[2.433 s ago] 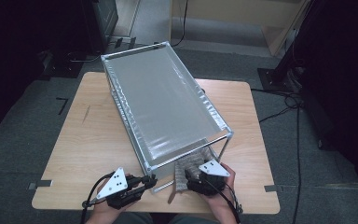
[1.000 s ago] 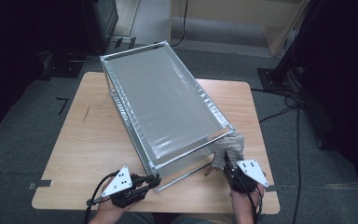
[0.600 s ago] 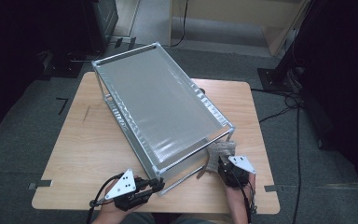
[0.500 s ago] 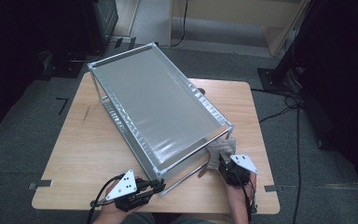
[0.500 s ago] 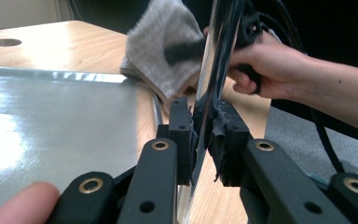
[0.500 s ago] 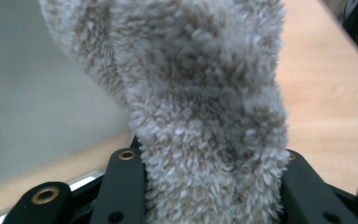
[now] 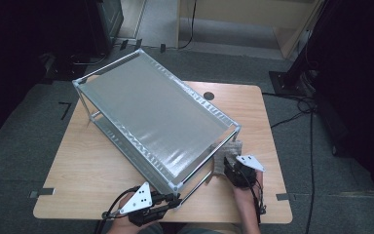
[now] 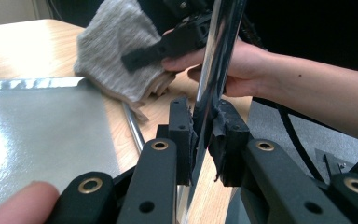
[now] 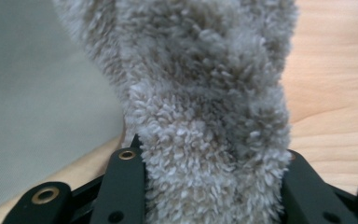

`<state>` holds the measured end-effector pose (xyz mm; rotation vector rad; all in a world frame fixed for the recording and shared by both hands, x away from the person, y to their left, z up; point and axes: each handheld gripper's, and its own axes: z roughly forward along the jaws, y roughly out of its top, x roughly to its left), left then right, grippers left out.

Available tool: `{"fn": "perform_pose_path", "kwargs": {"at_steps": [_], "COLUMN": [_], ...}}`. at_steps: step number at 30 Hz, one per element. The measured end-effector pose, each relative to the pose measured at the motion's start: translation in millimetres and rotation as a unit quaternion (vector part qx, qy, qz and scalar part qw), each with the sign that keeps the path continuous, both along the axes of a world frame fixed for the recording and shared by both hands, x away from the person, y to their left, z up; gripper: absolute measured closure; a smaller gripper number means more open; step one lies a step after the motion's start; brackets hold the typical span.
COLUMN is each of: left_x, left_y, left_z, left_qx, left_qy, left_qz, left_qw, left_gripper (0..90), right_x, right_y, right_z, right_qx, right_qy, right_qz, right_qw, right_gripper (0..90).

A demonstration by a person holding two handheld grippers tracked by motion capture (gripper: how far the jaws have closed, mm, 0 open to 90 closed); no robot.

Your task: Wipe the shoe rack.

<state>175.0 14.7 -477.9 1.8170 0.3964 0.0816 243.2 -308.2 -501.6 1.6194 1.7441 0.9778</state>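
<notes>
My left gripper (image 8: 204,140) has its jaws clamped on the chrome post (image 8: 214,79) at the near corner of the metal rack (image 7: 151,122), which sits skewed on the wooden counter (image 7: 78,170). My right gripper (image 7: 234,171) has its jaws closed on a bunched grey cloth (image 9: 205,116), held against the rack's near right corner, just above the counter.

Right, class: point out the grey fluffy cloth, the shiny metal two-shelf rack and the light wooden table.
grey fluffy cloth (image 9: 209,116), right gripper view, its pile above the jaws.
shiny metal two-shelf rack (image 7: 151,117), high view, middle of top shelf.
light wooden table (image 7: 83,170), high view, bare top left of rack.
</notes>
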Motion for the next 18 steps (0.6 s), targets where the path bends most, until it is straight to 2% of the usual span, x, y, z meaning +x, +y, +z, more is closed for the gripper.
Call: {"fn": "perform_pose_path", "kwargs": {"at_steps": [2, 7, 9, 11, 14, 16, 18], "left_x": [0.1, 1.9, 4.0, 7.2, 12.9, 17.9, 20.9], "left_y": [-2.7, -6.1, -8.5, -11.8, -18.7, -24.3, -29.9], "left_z": [-0.2, 0.0, -0.1, -0.2, -0.4, -0.9, -1.6], "left_qx": [-0.001, 0.003, 0.003, 0.003, 0.002, -0.001, -0.003], "left_qy": [0.003, -0.002, -0.001, 0.001, 0.003, 0.005, 0.009], "left_qz": [-0.001, 0.004, 0.006, 0.008, 0.011, 0.009, 0.001], "left_qw": [1.0, 1.0, 1.0, 1.0, 0.9999, 0.9999, 1.0], "left_gripper": [79.0, 78.2, 78.1, 78.0, 78.1, 78.2, 78.3], "right_x": [-1.0, -10.5, -15.8, -22.7, -34.1, -43.1, -53.6], "right_y": [-0.7, -8.9, -15.1, -20.7, -30.7, -39.1, -48.0], "right_z": [0.6, 13.3, 17.9, 20.4, 20.9, 22.6, 28.1], "right_qx": [-0.001, -0.002, -0.004, -0.002, -0.013, -0.004, 0.018], "right_qy": [0.0, -0.015, -0.012, 0.001, 0.013, 0.008, -0.017], "right_qz": [0.006, -0.004, -0.007, -0.009, -0.015, -0.027, -0.033], "right_qw": [1.0, 0.9999, 0.9999, 1.0, 0.9997, 0.9996, 0.9992], "right_gripper": [63.7, 63.8, 63.6, 63.1, 62.9, 63.0, 63.1]}}
